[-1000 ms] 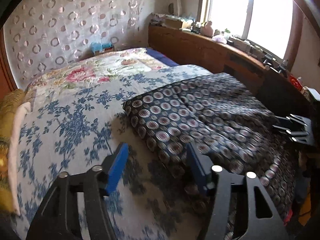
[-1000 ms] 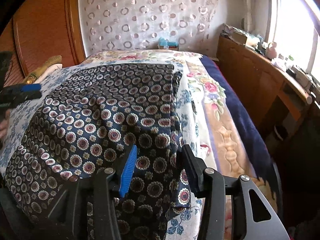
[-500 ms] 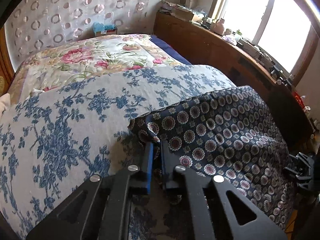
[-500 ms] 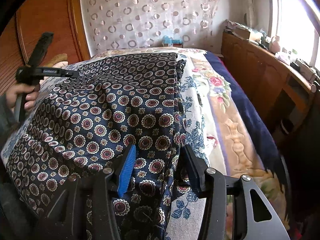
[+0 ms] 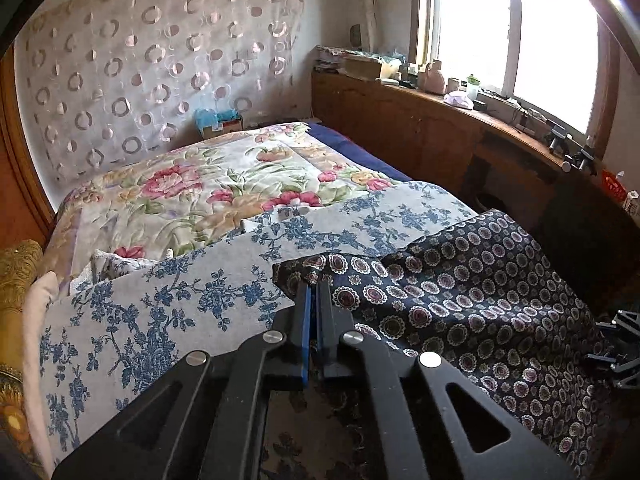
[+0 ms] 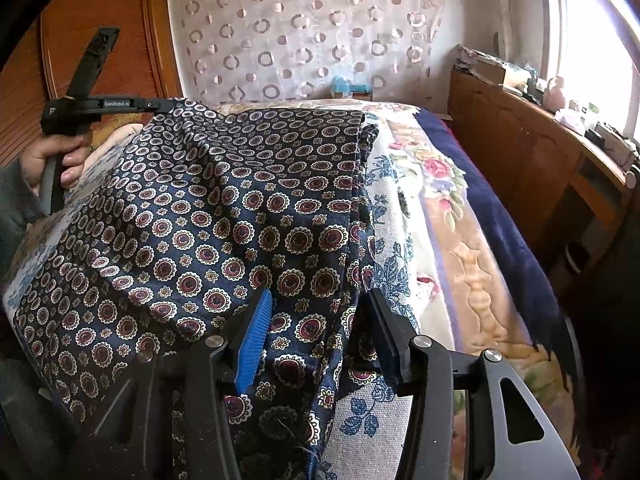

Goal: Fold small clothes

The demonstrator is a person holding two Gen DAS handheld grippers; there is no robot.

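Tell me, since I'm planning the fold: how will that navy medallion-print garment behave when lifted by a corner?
Likely floppy: the navy medallion-print garment drapes from the left gripper in soft folds. Probably light, since one pinched corner lifts it. Its sheen hints it may slip between the fingers.

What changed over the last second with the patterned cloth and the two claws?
The left claw closed on the corner of the dark patterned cloth and lifted it off the blue-flowered sheet, as the right view shows. The right claw stays half-open with the cloth's near edge between its pads, not pinched. The bed is unchanged.
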